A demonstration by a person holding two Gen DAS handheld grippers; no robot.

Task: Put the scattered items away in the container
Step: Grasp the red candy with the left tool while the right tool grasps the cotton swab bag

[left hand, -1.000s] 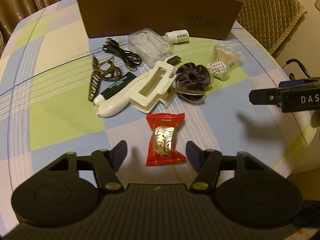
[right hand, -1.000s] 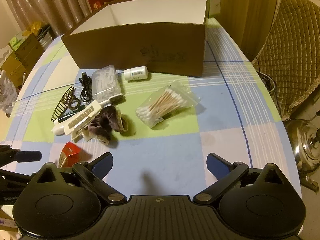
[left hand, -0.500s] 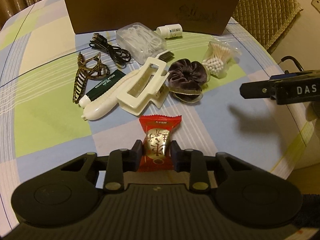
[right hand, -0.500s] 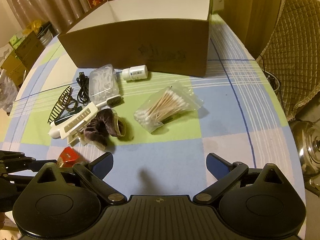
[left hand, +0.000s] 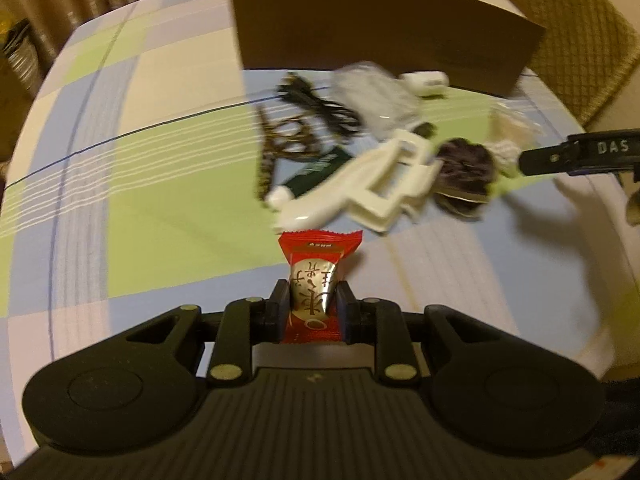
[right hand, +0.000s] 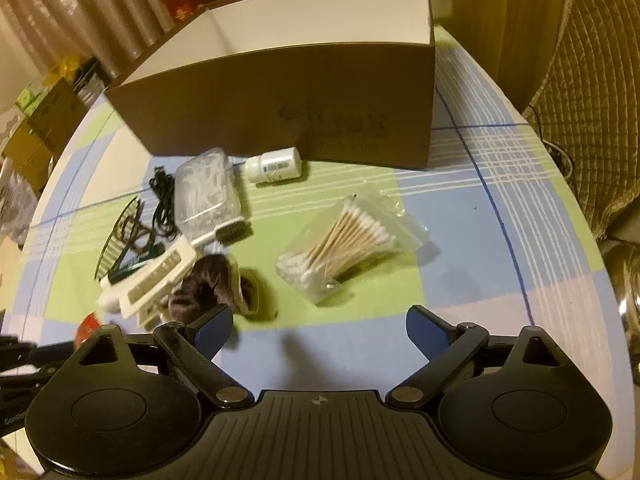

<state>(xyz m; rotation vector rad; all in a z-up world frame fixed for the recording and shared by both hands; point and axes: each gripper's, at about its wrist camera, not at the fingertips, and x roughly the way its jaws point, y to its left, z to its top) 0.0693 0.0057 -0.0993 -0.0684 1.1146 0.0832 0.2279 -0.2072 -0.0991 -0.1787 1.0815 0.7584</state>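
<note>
The left tool (left hand: 313, 304) is clamped on a red-wrapped candy (left hand: 316, 280), its two pads pressing the wrapper's sides so the packet stands up between them, its top edge fanned out above the pads. The jaws have just been closing, with the candy caught between them.

The right tool (right hand: 319, 326) stands wide apart with nothing between its fingers; its jaws have just been closing a little. It hangs over the checked tablecloth of the table (right hand: 500, 240), on the near side of the cardboard box (right hand: 280, 100).

That box is the container: open-topped, brown outside, pale inside, standing at the far end of the table. In front of its near wall lie the scattered things. A small white bottle (right hand: 274, 165) rests on its side just beside the wall, with a clear plastic case (right hand: 206, 190) next to it and a black cable (right hand: 164, 204) further along. Nearer than these, away from the box, a bag of cotton swabs (right hand: 344, 244) lies by itself. A dark velvet scrunchie (right hand: 214, 288), a cream hair claw (right hand: 158, 280), a dark green tube (right hand: 136, 262) and a tortoiseshell clip (right hand: 120, 236) crowd together, touching or overlapping. A brush head (right hand: 232, 232) sits against the clear case.

In the left wrist view these items are blurred, and one finger of the right tool reaches in from the side above the scrunchie.
</note>
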